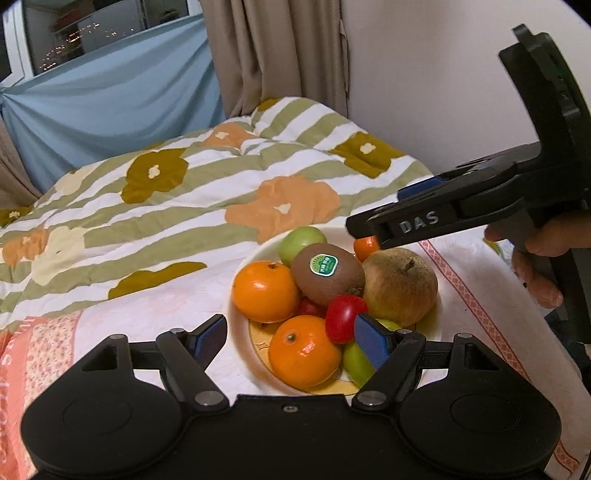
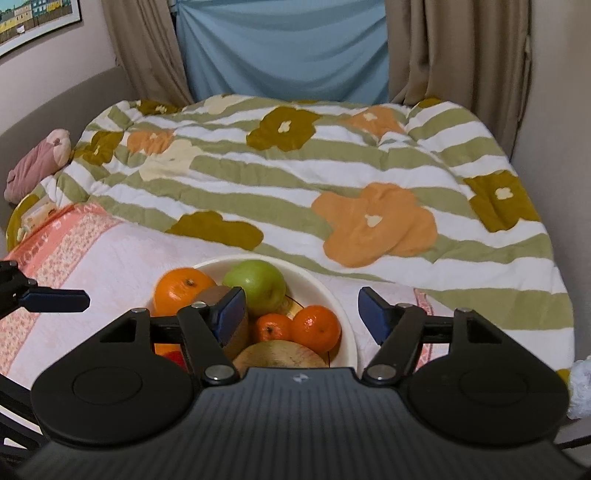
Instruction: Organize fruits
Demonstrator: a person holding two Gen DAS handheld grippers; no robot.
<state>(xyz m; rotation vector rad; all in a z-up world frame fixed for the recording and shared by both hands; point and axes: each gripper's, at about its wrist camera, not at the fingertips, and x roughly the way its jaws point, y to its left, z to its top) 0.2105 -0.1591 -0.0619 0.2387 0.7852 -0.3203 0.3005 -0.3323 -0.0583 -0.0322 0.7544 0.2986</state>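
Jaws apart — bowl (image 1: 240,269) w/ fruit, prob. full.

Left wrist view: green fruit (image 1: 356,360) at bowl's near side half hidden behind the left gripper (image 1: 291,341) pad; kind unclear. Small red fruit (image 1: 309,307) mostly buried btwn the oranges and kiwi (image 1: 327,273). Small orange (image 1: 365,247) at back partly covered by the right gripper (image 1: 364,227) tip. Kiwi sticker text too small to read. Hand (image 1: 535,266) on that gripper cut off by frame's right edge.

Right wrist view: kiwi (image 2: 236,332) mostly behind a pad. Red fruit (image 2: 173,357) and brown pear (image 2: 280,354) cut by gripper body, as is the bowl (image 2: 343,314) near rim. Wall picture (image 2: 33,22) cropped at top-left corner. White fluffy thing (image 2: 580,387) at right edge, can't tell what.
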